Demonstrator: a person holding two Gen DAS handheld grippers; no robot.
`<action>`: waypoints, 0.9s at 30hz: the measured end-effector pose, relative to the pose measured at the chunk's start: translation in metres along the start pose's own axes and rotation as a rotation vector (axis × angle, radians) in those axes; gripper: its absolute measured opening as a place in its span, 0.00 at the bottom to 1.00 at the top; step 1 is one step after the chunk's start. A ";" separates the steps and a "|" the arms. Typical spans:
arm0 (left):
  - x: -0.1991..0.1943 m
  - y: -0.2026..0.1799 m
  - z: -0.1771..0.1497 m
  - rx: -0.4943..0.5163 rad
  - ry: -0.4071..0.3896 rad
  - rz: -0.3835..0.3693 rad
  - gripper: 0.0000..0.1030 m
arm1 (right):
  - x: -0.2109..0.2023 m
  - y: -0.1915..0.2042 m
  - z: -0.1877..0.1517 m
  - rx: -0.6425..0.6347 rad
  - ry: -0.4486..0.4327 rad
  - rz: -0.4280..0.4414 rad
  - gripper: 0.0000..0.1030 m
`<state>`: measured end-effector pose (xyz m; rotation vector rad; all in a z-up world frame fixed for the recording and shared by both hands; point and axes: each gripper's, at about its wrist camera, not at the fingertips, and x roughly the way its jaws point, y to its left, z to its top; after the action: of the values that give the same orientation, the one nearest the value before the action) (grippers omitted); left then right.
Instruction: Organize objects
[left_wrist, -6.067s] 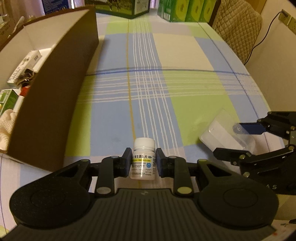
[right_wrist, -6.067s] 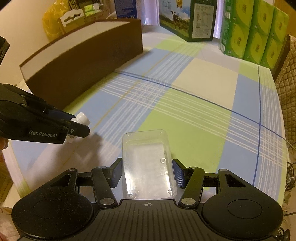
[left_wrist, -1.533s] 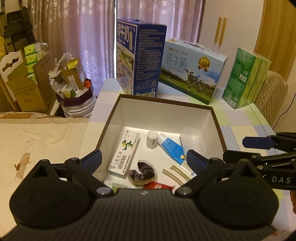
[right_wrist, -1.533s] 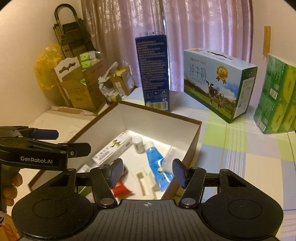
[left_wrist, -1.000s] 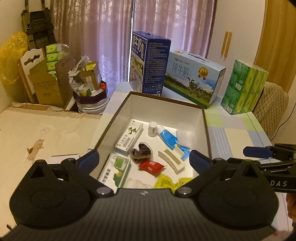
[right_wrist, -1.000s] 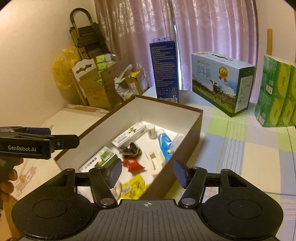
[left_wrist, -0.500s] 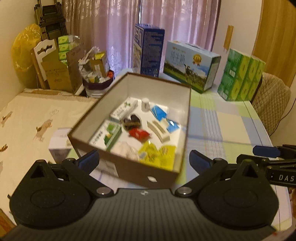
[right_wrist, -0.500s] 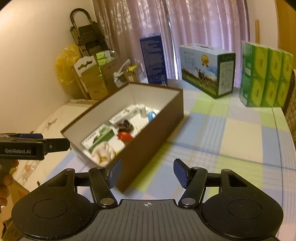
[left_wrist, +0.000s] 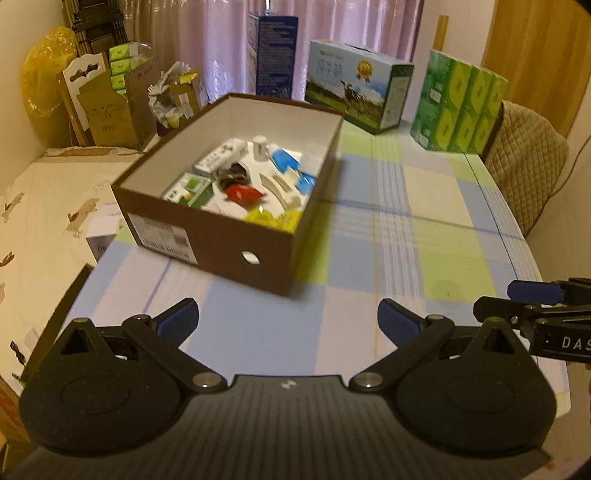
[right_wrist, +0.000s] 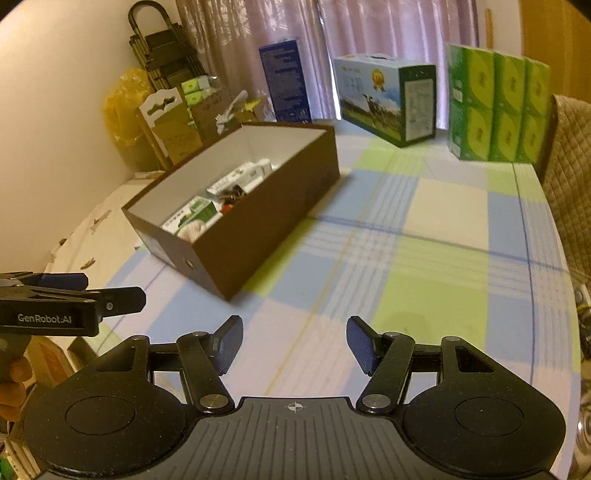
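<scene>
The right gripper (right_wrist: 294, 345) hangs empty over the checked tablecloth (right_wrist: 436, 295), its jaws spread wide. At the left edge the left gripper (right_wrist: 110, 295) pokes in, gripped by a hand (right_wrist: 13, 384); how its jaws stand cannot be made out. Farther off to the left, a brown box (right_wrist: 266, 206) sits on the cloth with small packets (right_wrist: 199, 210) inside. Near the far edge stand a blue carton (right_wrist: 286, 81), a milk carton (right_wrist: 384, 99) and green packs (right_wrist: 495, 107).
</scene>
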<state>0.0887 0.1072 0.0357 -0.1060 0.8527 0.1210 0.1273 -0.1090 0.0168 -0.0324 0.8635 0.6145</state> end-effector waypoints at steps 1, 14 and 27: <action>-0.001 -0.004 -0.004 0.003 0.004 -0.001 0.99 | -0.004 -0.002 -0.005 0.004 0.005 -0.003 0.58; -0.011 -0.047 -0.042 0.041 0.047 -0.032 0.99 | -0.041 -0.025 -0.043 0.043 0.022 -0.033 0.58; -0.017 -0.063 -0.054 0.054 0.058 -0.040 0.99 | -0.054 -0.034 -0.058 0.057 0.038 -0.047 0.58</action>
<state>0.0465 0.0364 0.0161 -0.0763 0.9106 0.0576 0.0782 -0.1794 0.0096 -0.0127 0.9141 0.5462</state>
